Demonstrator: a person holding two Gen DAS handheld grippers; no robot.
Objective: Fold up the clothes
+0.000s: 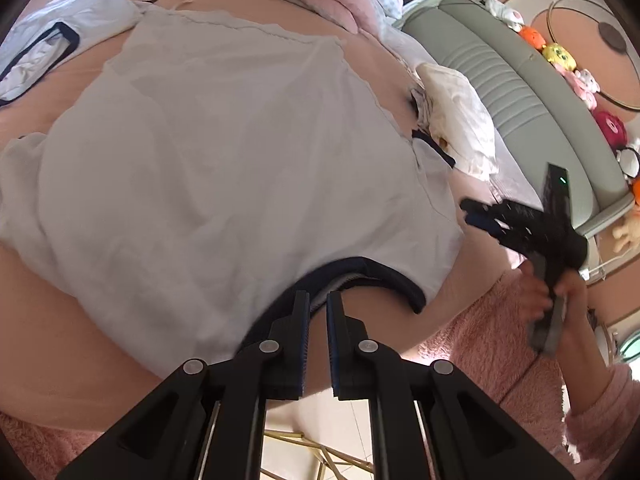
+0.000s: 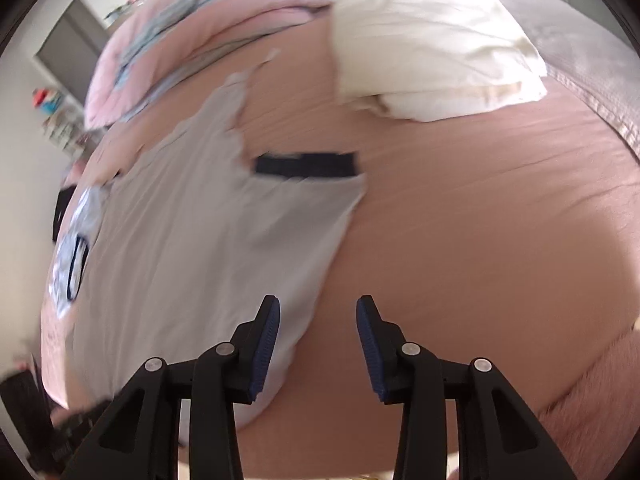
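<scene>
- Nearest, in the left wrist view, the left gripper (image 1: 318,304) has its jaws drawn almost together at the navy-trimmed neckline (image 1: 376,270) of the white T-shirt (image 1: 224,152); whether any cloth is pinched between the pads cannot be told.
- Beside it, a hand (image 1: 560,296) in a fluffy pink sleeve (image 1: 600,408) holds the right gripper (image 1: 476,216) just off the shirt's right edge.
- From its own camera, the right gripper (image 2: 318,320) stands with jaws spread and nothing between them, its left finger over the shirt's edge, its right over bare sheet.
- The T-shirt (image 2: 192,240) lies spread flat on the pink bedsheet (image 2: 480,240), a navy-cuffed sleeve (image 2: 306,166) pointing sideways.
- Further off, a cream pillow (image 2: 432,40) rests on the sheet, apart from the shirt.
- Beyond, a second white garment with navy trim (image 1: 44,52) lies past the shirt's far corner, and a folded pink quilt (image 2: 192,40) sits behind.
- Farthest, plush toys (image 1: 560,56) line a green padded headboard (image 1: 500,80).
</scene>
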